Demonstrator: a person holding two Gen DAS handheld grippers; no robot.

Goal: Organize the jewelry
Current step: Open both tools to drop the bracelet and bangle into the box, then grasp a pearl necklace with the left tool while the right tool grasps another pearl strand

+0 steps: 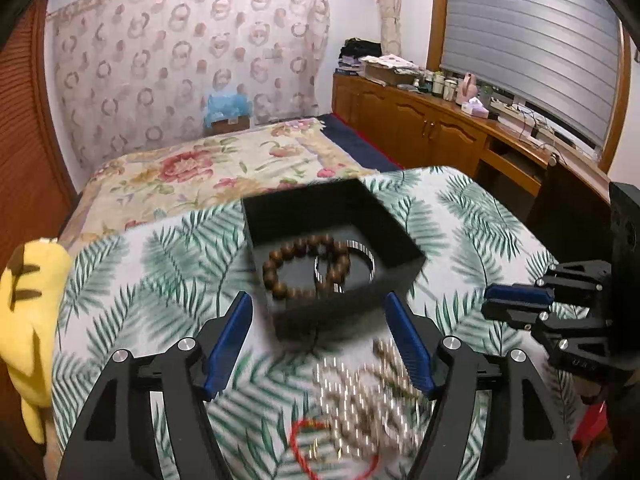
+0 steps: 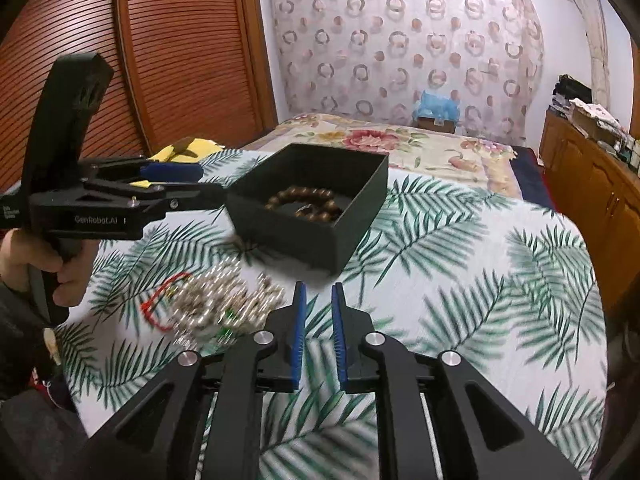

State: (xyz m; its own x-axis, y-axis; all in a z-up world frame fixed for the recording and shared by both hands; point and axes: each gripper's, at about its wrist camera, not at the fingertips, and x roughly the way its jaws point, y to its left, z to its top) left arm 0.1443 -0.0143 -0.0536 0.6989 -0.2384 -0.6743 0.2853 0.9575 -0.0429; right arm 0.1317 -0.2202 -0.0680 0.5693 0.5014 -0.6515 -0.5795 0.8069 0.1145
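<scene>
A black open box (image 1: 400, 248) (image 2: 352, 184) sits on the leaf-print cloth. Inside lie a brown wooden bead bracelet (image 1: 280, 258) (image 2: 298, 194) and a silver bangle (image 1: 366, 250). A pile of pearl and gold chains (image 1: 360, 404) (image 2: 224, 300) and a red cord bracelet (image 1: 298, 440) (image 2: 158, 296) lie in front of the box. My left gripper (image 1: 318, 312) (image 2: 200, 178) is open and empty, above the pile, just short of the box. My right gripper (image 2: 319, 300) (image 1: 504, 304) is nearly shut and empty, right of the pile.
A yellow plush toy (image 1: 28, 304) sits at the cloth's left edge. A floral bed (image 1: 224, 164) lies behind. Wooden cabinets (image 1: 432, 124) with clutter run along the right wall. A wooden slatted door (image 2: 160, 60) stands to the left.
</scene>
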